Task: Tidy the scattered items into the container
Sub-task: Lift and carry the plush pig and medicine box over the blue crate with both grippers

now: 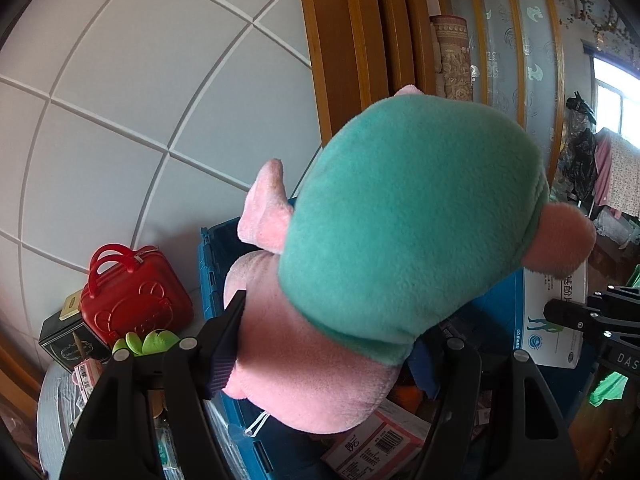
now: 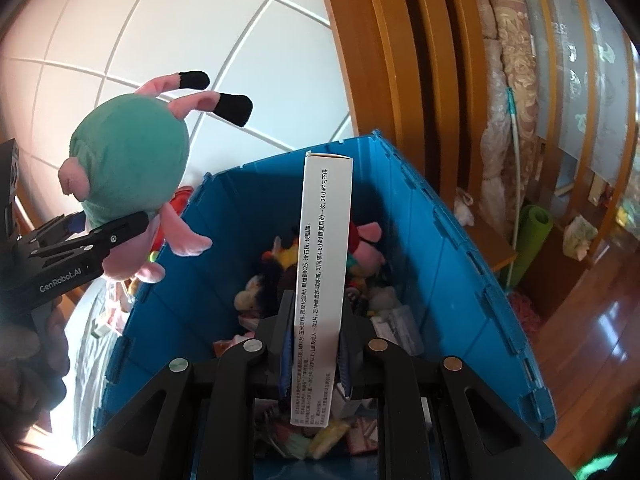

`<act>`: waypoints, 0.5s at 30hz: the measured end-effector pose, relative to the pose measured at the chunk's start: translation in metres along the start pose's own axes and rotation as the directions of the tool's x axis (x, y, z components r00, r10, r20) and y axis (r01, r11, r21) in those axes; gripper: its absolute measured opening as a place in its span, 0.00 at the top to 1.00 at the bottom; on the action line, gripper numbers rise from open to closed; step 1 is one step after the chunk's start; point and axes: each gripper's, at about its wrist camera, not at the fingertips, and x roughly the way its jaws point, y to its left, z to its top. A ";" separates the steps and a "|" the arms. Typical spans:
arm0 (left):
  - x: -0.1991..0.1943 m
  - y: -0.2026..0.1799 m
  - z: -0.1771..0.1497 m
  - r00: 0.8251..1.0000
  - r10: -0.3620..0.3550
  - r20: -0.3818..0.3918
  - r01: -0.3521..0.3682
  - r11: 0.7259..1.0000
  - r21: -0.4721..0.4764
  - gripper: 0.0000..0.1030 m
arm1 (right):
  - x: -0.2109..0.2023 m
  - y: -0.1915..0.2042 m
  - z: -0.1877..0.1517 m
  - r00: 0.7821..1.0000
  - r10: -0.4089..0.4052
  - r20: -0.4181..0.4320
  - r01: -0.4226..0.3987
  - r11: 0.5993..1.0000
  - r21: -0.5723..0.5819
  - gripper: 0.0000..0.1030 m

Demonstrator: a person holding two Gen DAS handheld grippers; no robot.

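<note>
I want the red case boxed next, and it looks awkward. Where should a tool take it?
Grip the red case by its twin arched handles, coming from above: they stand clear on top, while the body is wide, smooth and hemmed in by the black box and blue crate.

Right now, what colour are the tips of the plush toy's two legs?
Black tips on pink legs of the plush toy; the right wrist view shows them best.

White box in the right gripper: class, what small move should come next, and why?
Probably open the right gripper: the white box, clamped between its fingers, already hangs over the open blue crate, so it should drop among the toys inside.
</note>
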 end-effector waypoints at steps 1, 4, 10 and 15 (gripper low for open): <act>0.001 -0.001 0.001 1.000 -0.001 0.001 0.001 1.000 0.001 0.32 | 0.001 -0.001 -0.001 1.000 -0.002 -0.001 0.002 1.000 -0.002 0.83; 0.003 -0.004 0.003 1.000 -0.006 0.003 0.006 1.000 0.006 0.32 | 0.004 -0.004 -0.002 1.000 -0.006 -0.006 0.006 1.000 0.000 0.83; 0.006 -0.009 0.007 1.000 -0.016 0.009 0.016 1.000 0.013 0.32 | 0.004 -0.007 0.000 1.000 -0.012 -0.009 0.012 1.000 -0.003 0.83; 0.006 -0.005 0.011 0.998 -0.056 0.017 0.056 0.998 -0.019 0.19 | 0.004 -0.010 0.003 1.000 -0.027 0.003 0.027 1.000 0.000 0.80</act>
